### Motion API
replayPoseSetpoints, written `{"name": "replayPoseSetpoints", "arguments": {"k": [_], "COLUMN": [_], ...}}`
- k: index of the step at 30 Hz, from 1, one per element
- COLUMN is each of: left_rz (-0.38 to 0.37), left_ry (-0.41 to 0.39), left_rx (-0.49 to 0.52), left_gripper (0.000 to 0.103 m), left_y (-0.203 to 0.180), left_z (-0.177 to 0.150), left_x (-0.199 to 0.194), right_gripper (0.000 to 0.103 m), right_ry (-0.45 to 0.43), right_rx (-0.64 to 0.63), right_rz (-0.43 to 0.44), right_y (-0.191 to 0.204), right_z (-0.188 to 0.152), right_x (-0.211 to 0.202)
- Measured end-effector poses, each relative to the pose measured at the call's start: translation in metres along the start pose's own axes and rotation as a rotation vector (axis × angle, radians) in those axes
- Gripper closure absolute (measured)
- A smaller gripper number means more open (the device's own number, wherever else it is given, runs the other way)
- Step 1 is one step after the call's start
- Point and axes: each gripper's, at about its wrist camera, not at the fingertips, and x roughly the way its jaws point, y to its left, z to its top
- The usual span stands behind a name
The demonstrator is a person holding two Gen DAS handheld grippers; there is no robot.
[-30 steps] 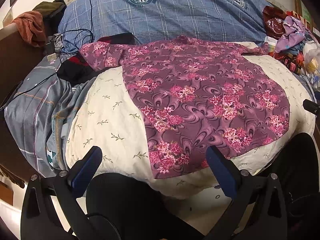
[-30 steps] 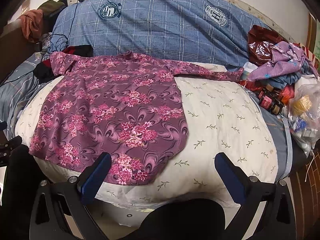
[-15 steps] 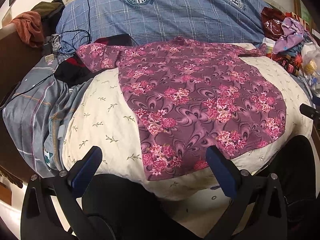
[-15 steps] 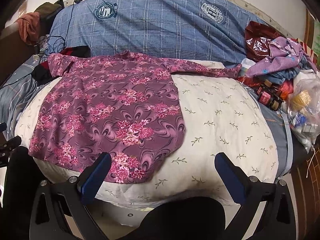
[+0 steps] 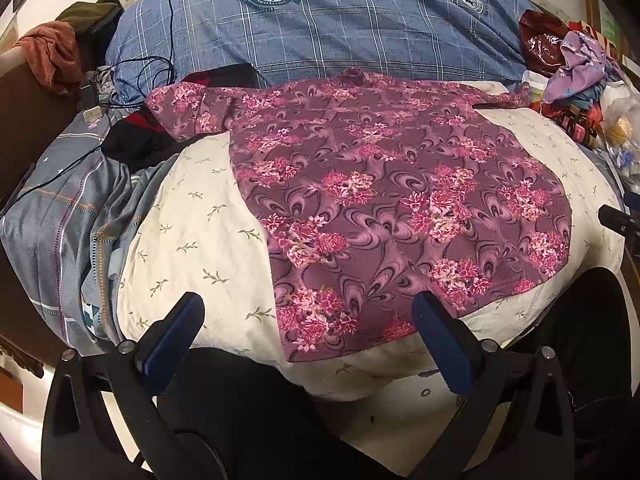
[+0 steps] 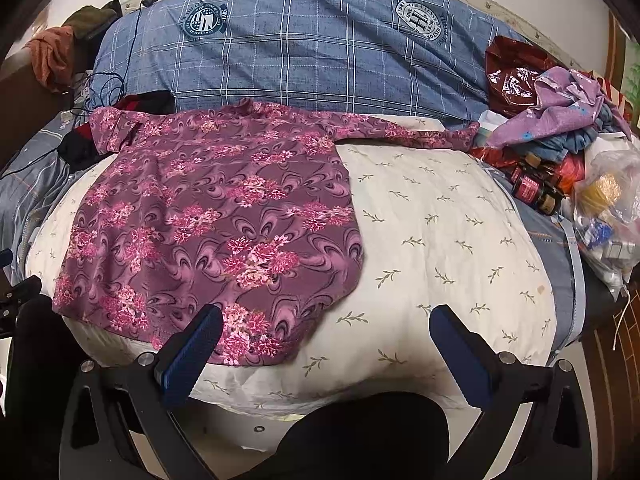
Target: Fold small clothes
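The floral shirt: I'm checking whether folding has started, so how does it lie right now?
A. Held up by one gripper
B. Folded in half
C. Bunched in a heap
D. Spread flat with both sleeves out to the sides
D: the shirt lies flat on the cream cushion, sleeves stretched left and right, and both the left gripper and the right gripper are open and empty.
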Motion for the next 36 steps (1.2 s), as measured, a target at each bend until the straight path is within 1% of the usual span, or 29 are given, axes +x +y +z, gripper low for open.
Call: {"name": "replayPoseSetpoints", "arguments": {"k": [19, 32, 34, 36], "left_rz": [-0.020, -0.021, -0.032, -0.043], "left_ry": [0.019, 0.030, 0.042, 0.059], "left_rx": [0.007, 0.009, -0.003, -0.046], "left_gripper": [0.000, 0.000, 0.000, 0.000], "left_y": [-0.007, -0.008, -0.005, 0.007], "left_z": [0.004, 0.006, 0.008, 0.013], "left_x": [0.007, 0.013, 0.016, 0.019], "right_gripper": [0.000, 0.000, 0.000, 0.000], "right_ry": [0.020, 0.035, 0.040, 0.049], "right_rx": [0.023, 0.041, 0.046, 0.062], "right_rz": [0.000, 0.005, 0.007, 0.012], "right_y": [-0.006, -0.009, -0.010, -0.014], "right_z": [-0.003, -0.004, -0.005, -0.005], "right_x": [0.011, 0.020, 0.022, 0.025]}}
